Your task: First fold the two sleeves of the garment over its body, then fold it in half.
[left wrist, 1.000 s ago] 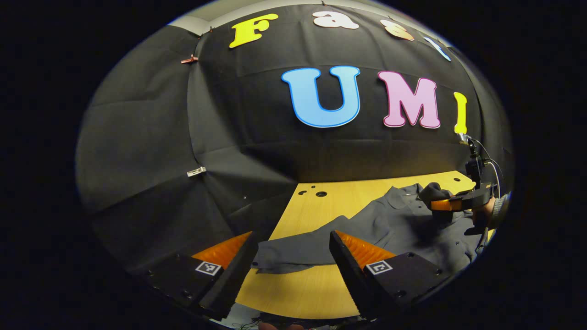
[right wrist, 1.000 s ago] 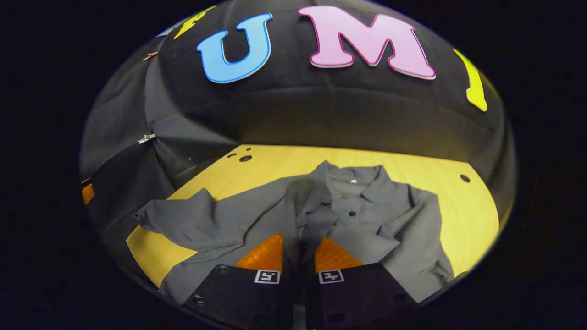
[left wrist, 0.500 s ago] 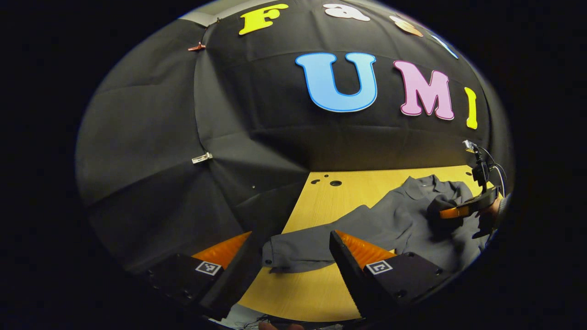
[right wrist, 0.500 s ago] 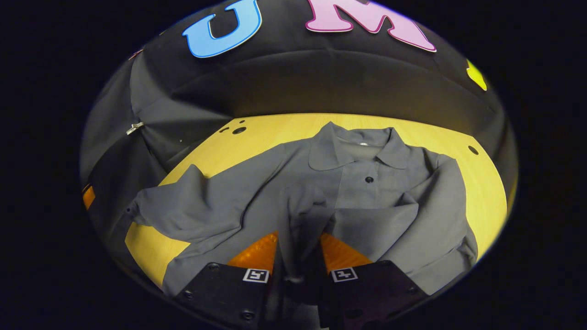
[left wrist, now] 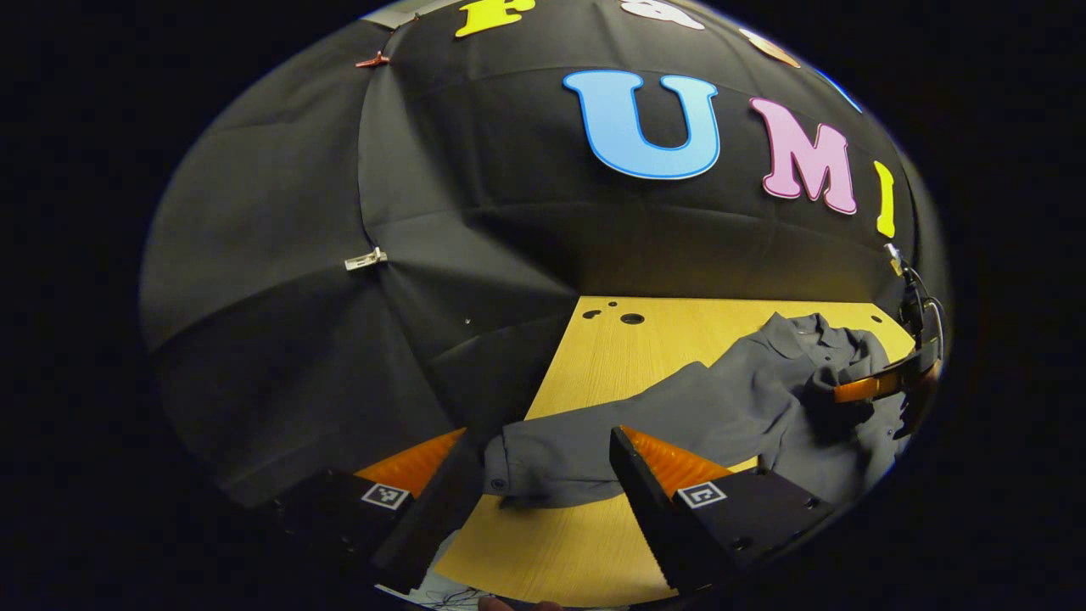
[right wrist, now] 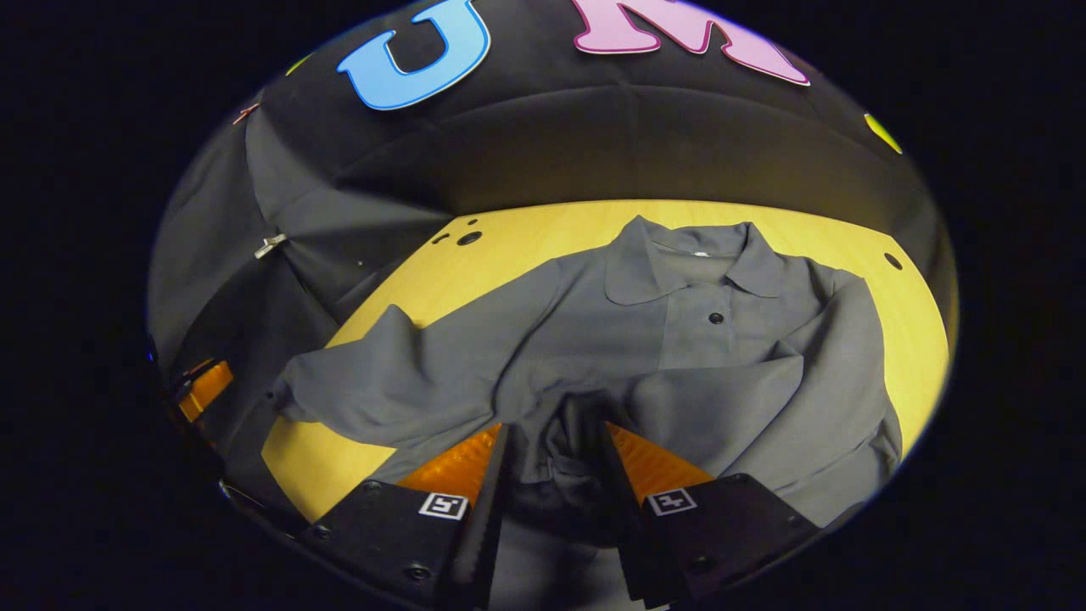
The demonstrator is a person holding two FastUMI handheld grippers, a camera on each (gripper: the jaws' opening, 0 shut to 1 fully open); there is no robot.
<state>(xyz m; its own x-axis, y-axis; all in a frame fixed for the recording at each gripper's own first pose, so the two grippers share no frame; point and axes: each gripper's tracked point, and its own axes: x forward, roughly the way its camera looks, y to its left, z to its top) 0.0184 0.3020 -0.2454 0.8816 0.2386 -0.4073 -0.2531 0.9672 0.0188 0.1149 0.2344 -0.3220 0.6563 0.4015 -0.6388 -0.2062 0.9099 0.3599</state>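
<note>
A grey long-sleeved collared shirt point(right wrist: 679, 322) lies face up on the yellow wooden table point(right wrist: 526, 246). One sleeve point(right wrist: 747, 399) is folded across the body, and its cuff end lies bunched between the fingers of my right gripper point(right wrist: 553, 433), which stand apart and loose around it, open. The other sleeve point(right wrist: 382, 382) stretches out sideways over the table. In the left gripper view that sleeve's cuff point(left wrist: 517, 475) lies just beyond my left gripper point(left wrist: 539, 445), which is open and holds nothing. The right gripper point(left wrist: 874, 386) shows at the far right over the shirt.
Round holes point(left wrist: 632, 319) mark the table's far corner. The black cloth wall rises right behind the table and along its left side. Bare tabletop point(left wrist: 577, 543) shows in front of the outstretched sleeve. The left gripper point(right wrist: 204, 386) sits at the table's left edge.
My right gripper lowered the sleeve end onto the shirt's body and its fingers have spread apart. The left gripper edged towards the outstretched sleeve's cuff, still open.
</note>
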